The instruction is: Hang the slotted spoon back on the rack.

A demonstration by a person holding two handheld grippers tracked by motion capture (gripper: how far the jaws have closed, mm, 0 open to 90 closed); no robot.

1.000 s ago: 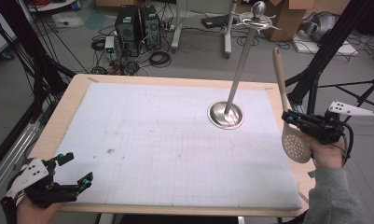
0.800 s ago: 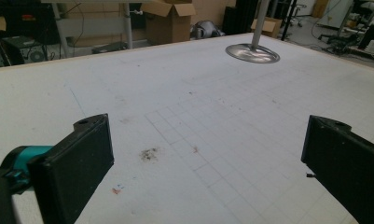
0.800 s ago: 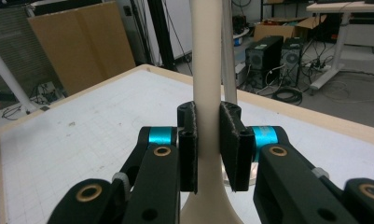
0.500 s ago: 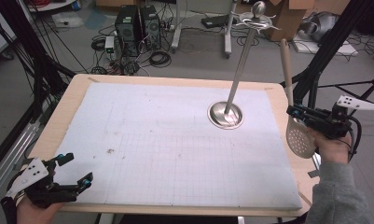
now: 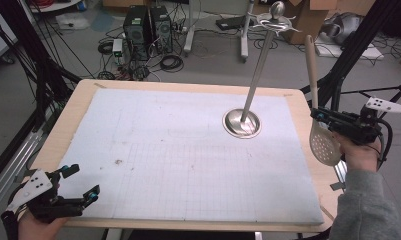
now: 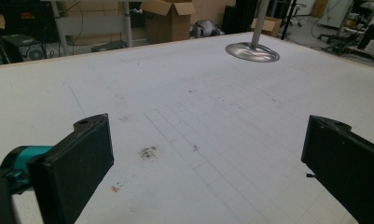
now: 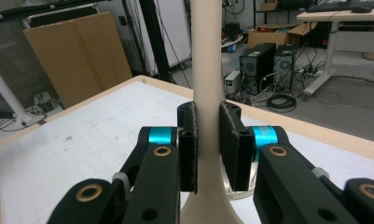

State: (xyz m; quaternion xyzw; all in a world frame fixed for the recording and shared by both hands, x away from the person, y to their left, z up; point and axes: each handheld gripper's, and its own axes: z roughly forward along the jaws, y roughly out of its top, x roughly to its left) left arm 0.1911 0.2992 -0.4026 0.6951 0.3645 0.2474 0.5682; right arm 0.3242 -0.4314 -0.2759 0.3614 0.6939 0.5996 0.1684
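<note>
Slotted spoon [image 5: 322,135]: held upright off the right edge of the bench, perforated bowl hanging low, long beige handle pointing up; it looks like light plastic or nylon, stiff enough not to sag.
Weight and balance: I judge it light, with most of the mass in the bowl, so it should hang steady below the grip and swing a little if moved fast.
Surface: smooth and rounded, likely to twist or slip between flat pads.
Where to hold: low on the handle, just above the flare into the bowl, which is where it is taken now.
Right tongs [image 7: 208,140]: pinching the handle squarely between both pads.
Left tongs [image 5: 80,184]: spread wide with nothing between them, resting at the near left corner.
Stand [image 5: 248,95]: a metal post on a round base with hooks at the top, on the bench's far right, near the spoon.
Bench [image 5: 163,150]: white gridded mat on a wooden board.
</note>
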